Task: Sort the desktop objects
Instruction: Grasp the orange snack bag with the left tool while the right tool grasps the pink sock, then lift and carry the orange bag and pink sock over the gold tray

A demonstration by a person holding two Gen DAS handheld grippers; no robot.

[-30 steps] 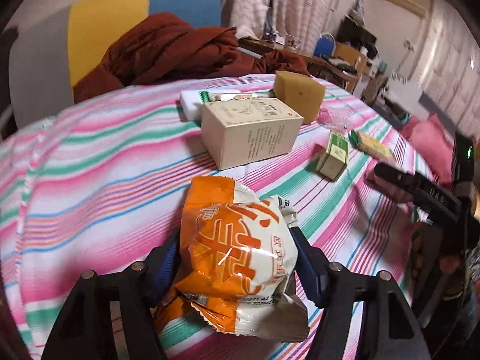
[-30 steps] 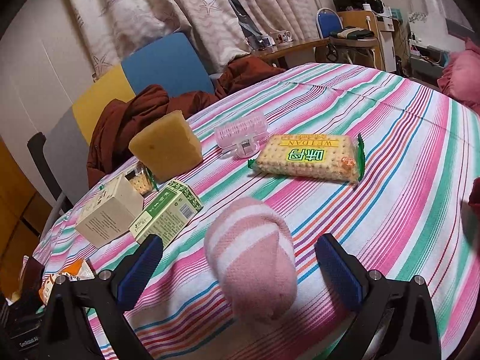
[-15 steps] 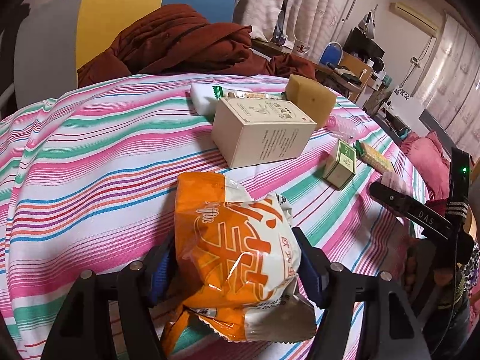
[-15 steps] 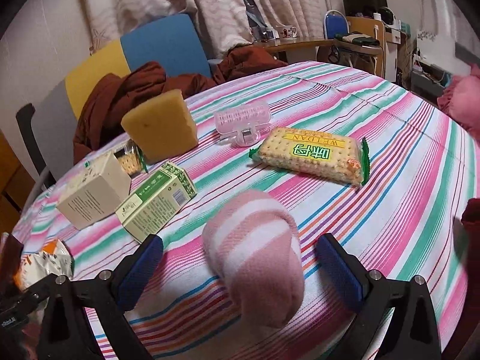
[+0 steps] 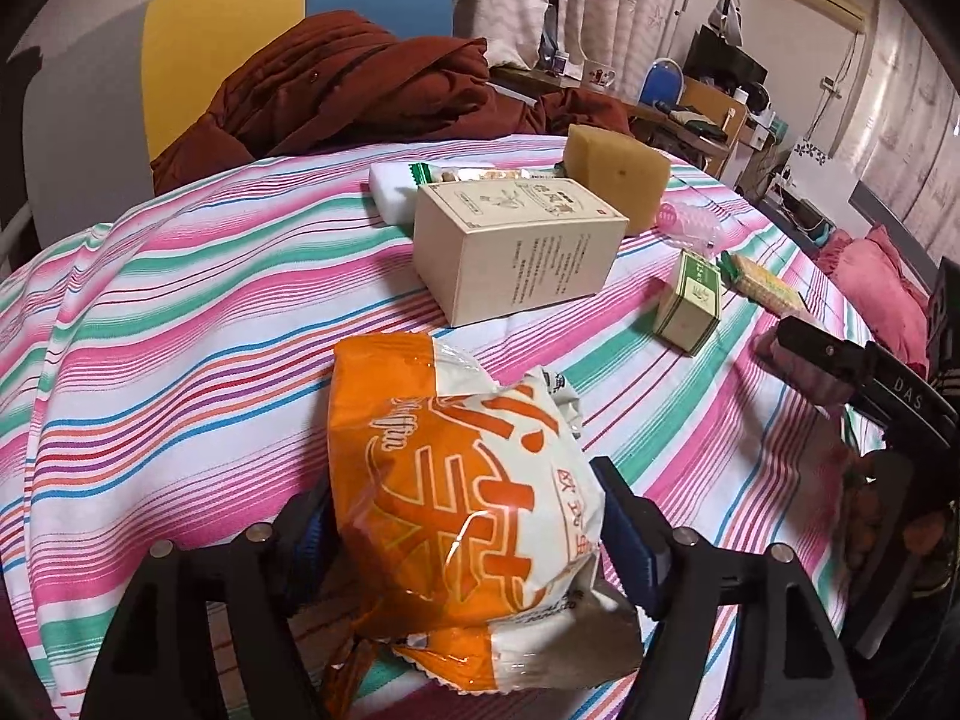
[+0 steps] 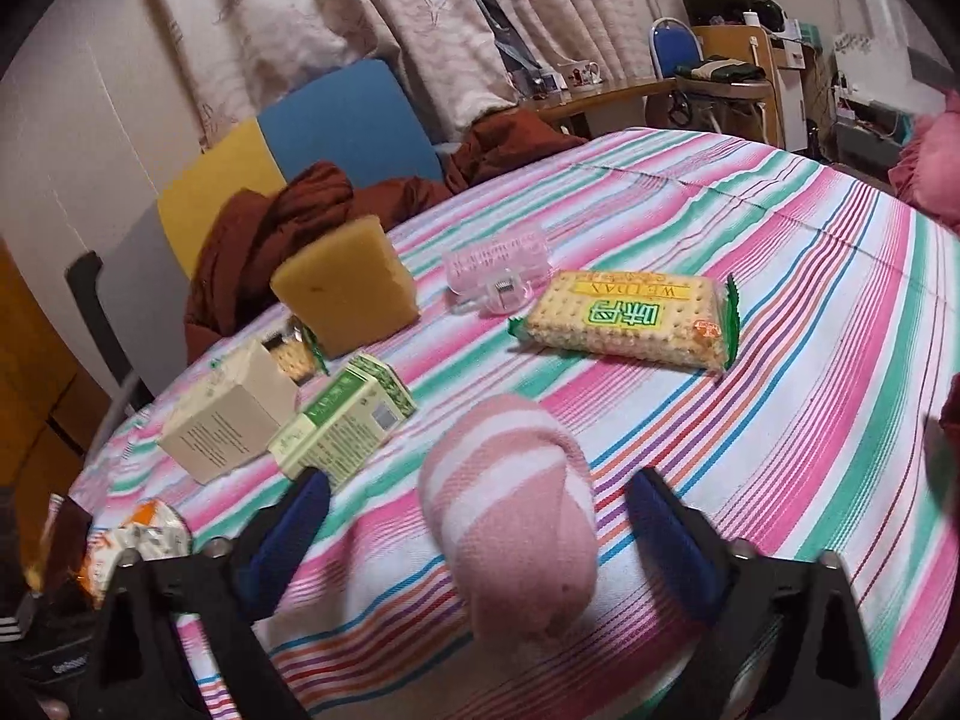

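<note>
Clamping an orange-and-white snack bag [image 5: 462, 480] in the left gripper [image 5: 462, 534]; right gripper [image 6: 480, 528] spread wide around a pink striped sock roll [image 6: 510, 528], pads apart from it.

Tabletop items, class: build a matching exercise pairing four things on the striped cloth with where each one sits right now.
Things:
1. orange snack bag
2. pink striped sock
3. yellow sponge
4. cracker packet

Places:
A. between the open right gripper fingers
B. beside the clear pink clip
C. clamped in the left gripper
D. behind the beige box

Pairs: 1-C, 2-A, 3-D, 4-B
</note>
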